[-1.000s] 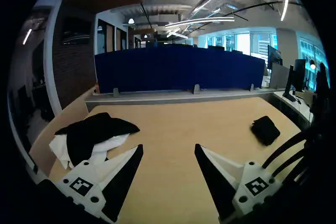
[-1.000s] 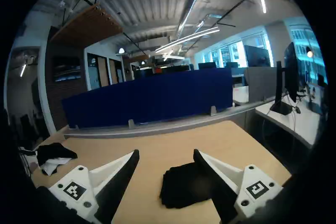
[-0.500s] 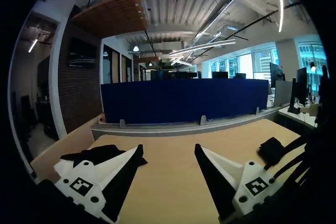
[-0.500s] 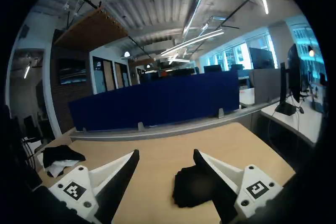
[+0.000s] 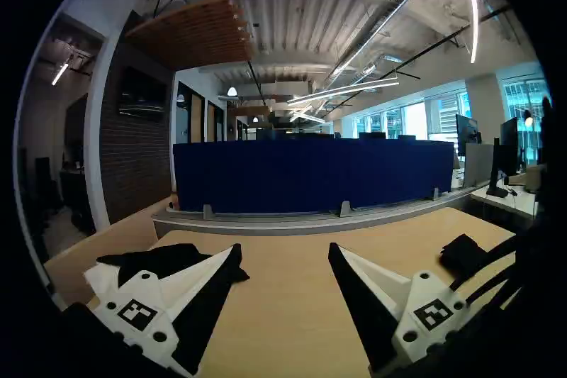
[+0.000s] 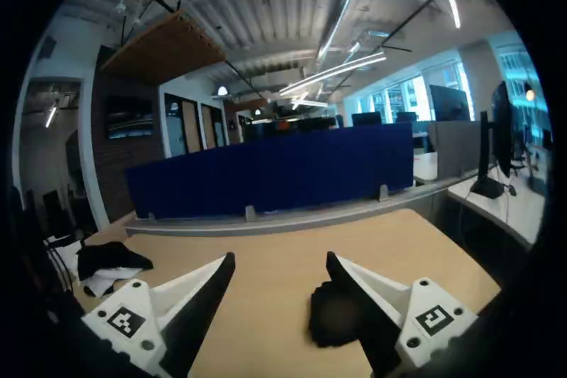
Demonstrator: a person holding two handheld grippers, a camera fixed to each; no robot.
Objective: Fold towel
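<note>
Light wooden table (image 5: 290,300) with a black-and-white cloth heap (image 5: 156,259) and, apparently, a folded black towel (image 5: 461,250).

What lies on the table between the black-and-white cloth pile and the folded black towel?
Nothing. In the right gripper view, bare wooden tabletop runs from the cloth pile to the folded black towel. The left gripper view shows the same bare stretch.

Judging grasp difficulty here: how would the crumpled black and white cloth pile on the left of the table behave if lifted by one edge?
Probably floppy: the cloth pile lies crumpled in folds on the table, so a lifted edge would likely drape. It looks like thin fabric, so probably light. Black and white seem separate pieces and may come apart.
</note>
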